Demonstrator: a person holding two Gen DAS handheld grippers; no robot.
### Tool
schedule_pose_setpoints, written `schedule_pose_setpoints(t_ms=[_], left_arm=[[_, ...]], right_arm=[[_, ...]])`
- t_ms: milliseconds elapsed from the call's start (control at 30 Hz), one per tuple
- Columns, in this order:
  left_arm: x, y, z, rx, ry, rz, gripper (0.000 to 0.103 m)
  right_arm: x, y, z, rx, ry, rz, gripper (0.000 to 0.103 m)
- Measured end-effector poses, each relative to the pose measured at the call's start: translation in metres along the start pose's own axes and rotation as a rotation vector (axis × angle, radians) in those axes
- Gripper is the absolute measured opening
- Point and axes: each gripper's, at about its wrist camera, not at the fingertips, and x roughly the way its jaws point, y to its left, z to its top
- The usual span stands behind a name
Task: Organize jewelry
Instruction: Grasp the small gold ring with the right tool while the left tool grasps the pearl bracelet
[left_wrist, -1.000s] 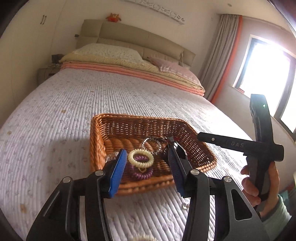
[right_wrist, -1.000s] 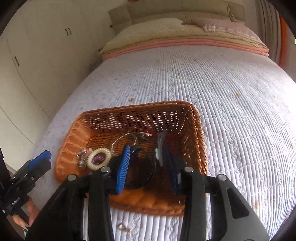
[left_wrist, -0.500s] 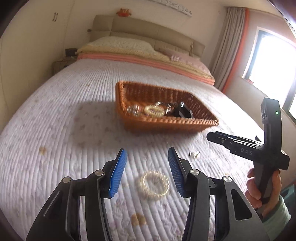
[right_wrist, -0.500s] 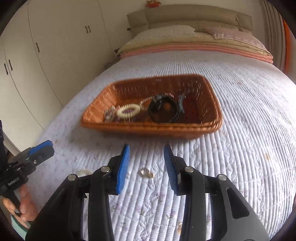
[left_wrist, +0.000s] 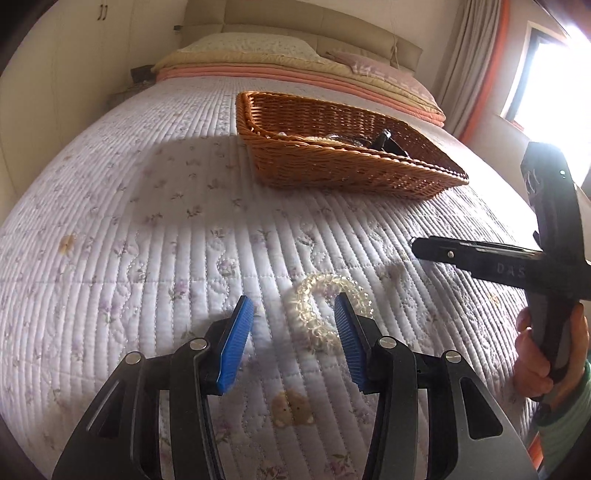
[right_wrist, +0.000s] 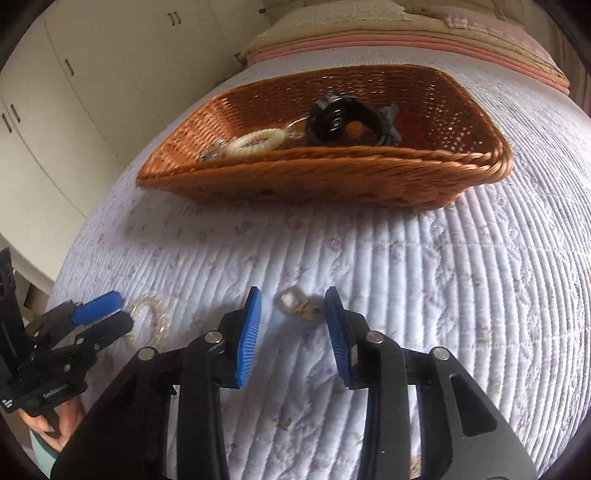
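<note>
A clear spiral ring (left_wrist: 306, 321) lies on the quilted bedspread. My left gripper (left_wrist: 292, 299) hangs open just over it, the ring's left part between the jaws and the right pad crossing it; no pad presses on it. A small pair of gold earrings (right_wrist: 295, 304) lies between the blue pads of my right gripper (right_wrist: 292, 291), whose jaws are closing but stand apart from the earrings. Farther up the bed, the wicker basket (right_wrist: 332, 158) holds a black watch (right_wrist: 340, 116), a cream spiral ring (right_wrist: 255, 142) and other pieces.
The right gripper (left_wrist: 417, 245), held by a hand (left_wrist: 535, 354), reaches in from the right of the left wrist view. The left gripper (right_wrist: 123, 310) shows at the lower left of the right wrist view. Pillows and a headboard lie beyond the basket, with cupboards on the left.
Both grippers have drawn back from over the basket and sunk toward the bedspread. The left now hangs over the clear ring, the right over the gold earrings.
</note>
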Motion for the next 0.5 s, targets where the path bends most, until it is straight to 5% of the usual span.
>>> schedule_pose_setpoints(t_ms=[500], left_arm=[[0.000, -0.011, -0.006, 0.022, -0.024, 0.022, 0.043]], right_arm=[[-0.005, 0.023, -0.021, -0.037, -0.067, -0.158, 0.033]])
